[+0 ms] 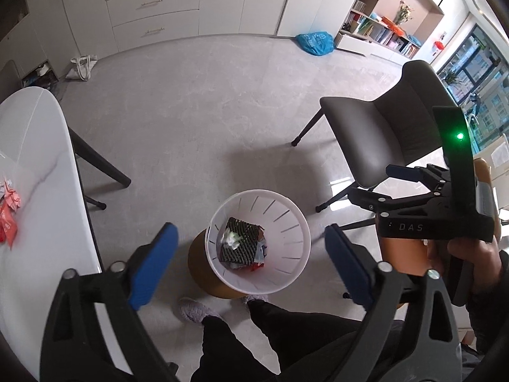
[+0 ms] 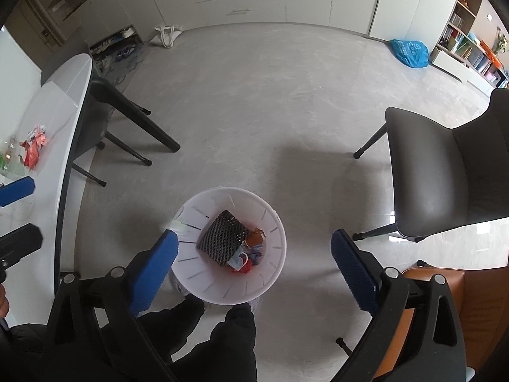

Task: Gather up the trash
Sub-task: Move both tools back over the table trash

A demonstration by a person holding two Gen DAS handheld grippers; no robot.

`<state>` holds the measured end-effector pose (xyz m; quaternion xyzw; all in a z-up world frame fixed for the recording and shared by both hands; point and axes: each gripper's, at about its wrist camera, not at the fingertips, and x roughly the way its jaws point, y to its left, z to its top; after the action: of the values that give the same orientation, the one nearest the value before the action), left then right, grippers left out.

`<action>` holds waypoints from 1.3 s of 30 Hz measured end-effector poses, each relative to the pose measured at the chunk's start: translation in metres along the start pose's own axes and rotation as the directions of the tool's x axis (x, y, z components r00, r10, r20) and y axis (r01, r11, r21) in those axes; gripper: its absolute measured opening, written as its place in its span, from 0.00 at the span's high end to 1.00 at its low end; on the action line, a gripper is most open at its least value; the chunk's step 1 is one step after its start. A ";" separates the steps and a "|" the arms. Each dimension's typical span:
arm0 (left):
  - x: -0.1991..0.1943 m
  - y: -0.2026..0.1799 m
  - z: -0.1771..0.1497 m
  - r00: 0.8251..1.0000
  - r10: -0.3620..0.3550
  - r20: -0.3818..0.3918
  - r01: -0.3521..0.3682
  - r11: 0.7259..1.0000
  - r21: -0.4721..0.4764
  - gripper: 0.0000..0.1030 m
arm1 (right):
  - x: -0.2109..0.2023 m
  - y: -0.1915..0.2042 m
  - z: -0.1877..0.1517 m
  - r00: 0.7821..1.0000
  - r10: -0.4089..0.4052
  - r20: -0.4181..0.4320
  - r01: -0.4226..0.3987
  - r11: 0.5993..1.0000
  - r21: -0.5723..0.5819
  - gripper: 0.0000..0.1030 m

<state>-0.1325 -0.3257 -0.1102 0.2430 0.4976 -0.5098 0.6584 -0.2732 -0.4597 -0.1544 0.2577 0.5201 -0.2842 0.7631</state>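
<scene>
Left gripper (image 1: 248, 264), blue-padded fingers spread wide and holding nothing, poised above the white slotted plastic waste bin (image 1: 296, 245); right gripper (image 2: 254, 267), likewise spread and empty, above the same bin (image 2: 273, 254). In the right wrist view a pale green-white blur (image 2: 183, 226) lies at the bin's near-left rim beside the left fingertip; whether this is a scrap in fall cannot be told. Reading left to right: the white glossy tabletop (image 1: 47, 165) carries the remaining trash, a cluster of crumpled red and white wrappers (image 1: 9, 210), well apart from the bin; the bin stands on the grey tiled floor (image 1: 206, 105) just in front of the person's shoes and already contains a black honeycomb-mesh paper wad (image 1: 240, 238) over mixed blue and red scraps; a dark grey upholstered chair (image 1: 366, 133) stands to the right. Judged step: a deposit is at its end, with the wrappers on the table not yet collected. The next move probably calls for swinging one gripper left to the tabletop and closing on the thin, crumpled wrappers, which may slip or scatter. Background: cream drawer cabinets, a white tote bag (image 1: 81, 67), a blue plastic bag (image 1: 315, 43), open shelving.
</scene>
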 end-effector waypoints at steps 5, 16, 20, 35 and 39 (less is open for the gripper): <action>-0.003 0.009 -0.001 1.000 0.017 0.007 -0.016 0.999 -0.038 0.10 | 0.000 0.001 0.001 1.000 0.003 0.002 -0.002 1.000 -0.007 0.07; -0.019 0.016 -0.005 0.999 0.038 0.021 -0.036 0.997 -0.062 0.08 | -0.004 0.018 0.001 1.000 0.012 0.001 -0.011 0.999 -0.034 0.06; -0.024 0.021 -0.007 0.999 0.045 0.028 -0.043 0.996 -0.079 0.08 | -0.007 0.028 0.003 1.000 0.021 0.010 -0.021 0.999 -0.046 0.06; -0.082 0.125 -0.044 0.970 0.214 0.116 -0.162 0.924 -0.347 0.08 | -0.015 0.143 0.043 0.985 0.160 0.069 -0.138 0.959 -0.248 0.03; -0.099 0.159 -0.061 0.956 0.268 0.120 -0.192 0.880 -0.435 0.08 | -0.015 0.175 0.049 0.978 0.196 0.064 -0.169 0.938 -0.302 0.03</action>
<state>-0.0107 -0.1751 -0.0747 0.1074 0.5024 -0.3285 0.7926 -0.1230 -0.3670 -0.1071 0.1745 0.4943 -0.1430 0.8395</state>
